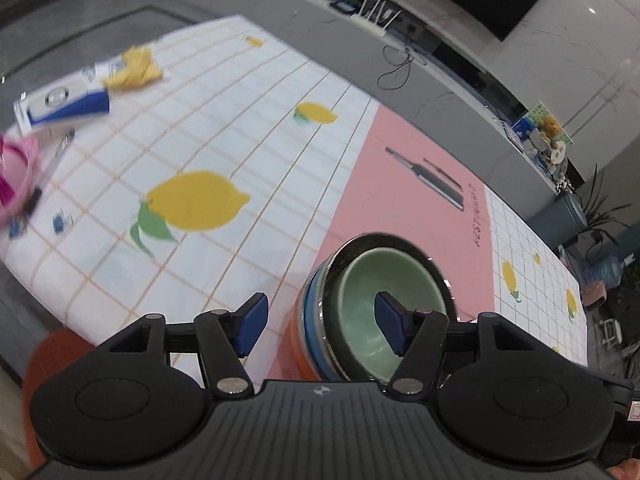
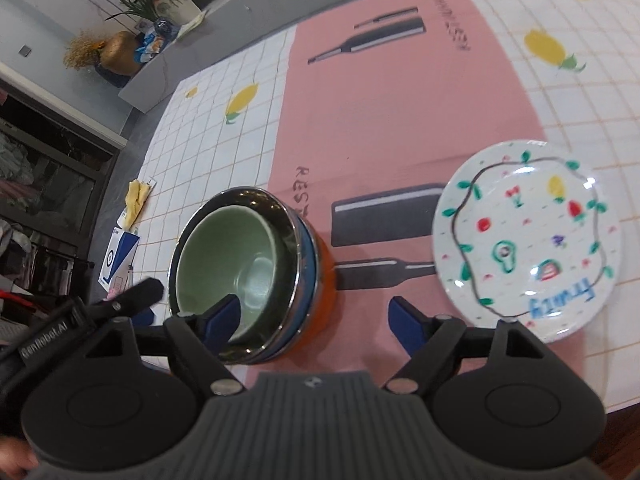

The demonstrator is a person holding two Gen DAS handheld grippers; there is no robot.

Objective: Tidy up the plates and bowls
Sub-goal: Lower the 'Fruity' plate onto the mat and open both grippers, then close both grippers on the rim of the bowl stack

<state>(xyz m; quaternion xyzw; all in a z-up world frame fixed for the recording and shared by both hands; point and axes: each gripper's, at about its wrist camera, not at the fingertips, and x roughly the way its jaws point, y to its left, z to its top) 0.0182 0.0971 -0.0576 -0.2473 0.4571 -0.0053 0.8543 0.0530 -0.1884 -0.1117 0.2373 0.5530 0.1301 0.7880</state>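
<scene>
Left gripper (image 1: 320, 326) open, nothing held; its right pad sits over the green bowl (image 1: 372, 304), left pad over bare cloth. Contact w/ the bowl can't be told. Green bowl is nested in a steel bowl (image 1: 424, 252), which sits in a blue one, w/ an orange bowl (image 1: 299, 340) at the bottom; stack is just ahead-right of the left gripper, on the pink placemat (image 1: 408, 184).

Right gripper (image 2: 316, 318) also open and holding nothing; its left pad overlaps the stack's near rim, right pad over bare pink mat. Patterned plate (image 2: 528, 240) lies ahead-right of it, flat, half on the mat, half on the lemon tablecloth (image 2: 208, 128), apart from the stack.

Round about, from the left gripper: far ahead-left a blue-white box (image 1: 64, 100) w/ a yellow rag (image 1: 134, 66) beside it, pink item (image 1: 16, 180) at the left edge, blurred. Black part of the left gripper (image 2: 132, 294) pokes in just left of the stack in the right wrist view
</scene>
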